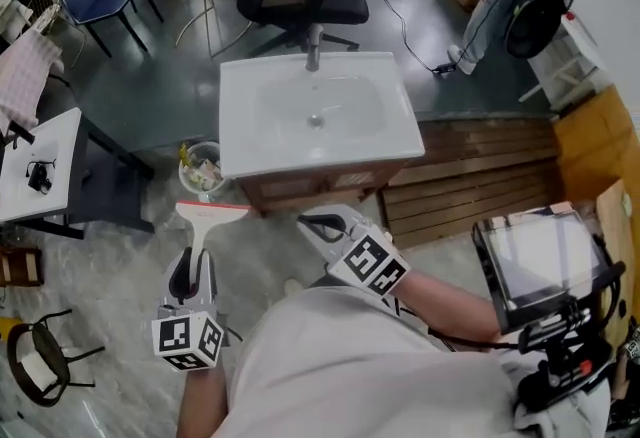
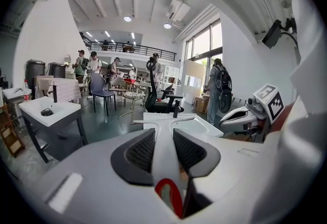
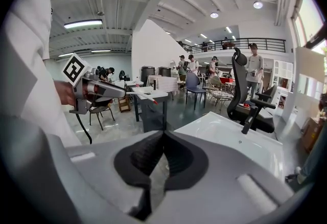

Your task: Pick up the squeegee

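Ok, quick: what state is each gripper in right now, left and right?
Left gripper: closed on the handle of the squeegee.
Right gripper: closed, holding nothing.

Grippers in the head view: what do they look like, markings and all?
Left gripper and right gripper have pale grey shells with dark ribbed pads. Each carries a white cube with black square markers. A black cable hangs from the left one. The person wears a pale top.
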`<state>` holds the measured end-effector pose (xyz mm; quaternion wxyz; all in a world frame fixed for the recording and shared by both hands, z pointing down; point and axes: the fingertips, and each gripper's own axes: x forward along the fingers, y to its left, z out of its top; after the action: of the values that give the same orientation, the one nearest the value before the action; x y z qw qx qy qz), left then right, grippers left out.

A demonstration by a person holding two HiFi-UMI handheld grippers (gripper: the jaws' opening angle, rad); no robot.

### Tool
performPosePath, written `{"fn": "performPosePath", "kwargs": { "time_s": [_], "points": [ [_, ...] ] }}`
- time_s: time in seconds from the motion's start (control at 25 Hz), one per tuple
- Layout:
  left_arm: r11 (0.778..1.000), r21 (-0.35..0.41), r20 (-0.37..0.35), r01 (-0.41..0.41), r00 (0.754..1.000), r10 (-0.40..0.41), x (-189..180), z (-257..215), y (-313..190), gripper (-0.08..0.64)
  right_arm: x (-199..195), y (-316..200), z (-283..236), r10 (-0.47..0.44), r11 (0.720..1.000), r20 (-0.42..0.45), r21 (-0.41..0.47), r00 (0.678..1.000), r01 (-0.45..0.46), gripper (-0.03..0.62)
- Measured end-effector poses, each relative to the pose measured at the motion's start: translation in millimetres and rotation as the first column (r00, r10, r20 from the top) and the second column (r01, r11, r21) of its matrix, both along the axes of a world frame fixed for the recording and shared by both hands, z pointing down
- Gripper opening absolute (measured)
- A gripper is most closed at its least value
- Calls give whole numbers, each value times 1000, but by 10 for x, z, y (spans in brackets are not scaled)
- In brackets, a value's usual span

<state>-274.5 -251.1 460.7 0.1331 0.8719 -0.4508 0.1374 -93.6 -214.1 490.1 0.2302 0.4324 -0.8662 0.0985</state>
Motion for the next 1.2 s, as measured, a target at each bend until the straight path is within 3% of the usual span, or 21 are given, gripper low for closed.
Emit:
{"fn": "performPosePath", "kwargs": {
  "time_s": [0.44, 0.68, 1.2],
  "points": [
    [1000, -9, -19, -17, 1000, 17, 72, -42, -31, 118, 25, 30, -46, -2, 1000, -26, -6, 1000, 1, 3],
    [999, -19, -32, -45, 998, 44, 272, 19, -86, 118, 226, 55, 19, 34, 999, -31, -19, 999, -35, 3],
    [998, -53, -10, -39, 999, 38, 464, 113, -324, 118, 443, -87, 107, 54, 997, -16, -54, 998, -55, 2]
  ]
}}
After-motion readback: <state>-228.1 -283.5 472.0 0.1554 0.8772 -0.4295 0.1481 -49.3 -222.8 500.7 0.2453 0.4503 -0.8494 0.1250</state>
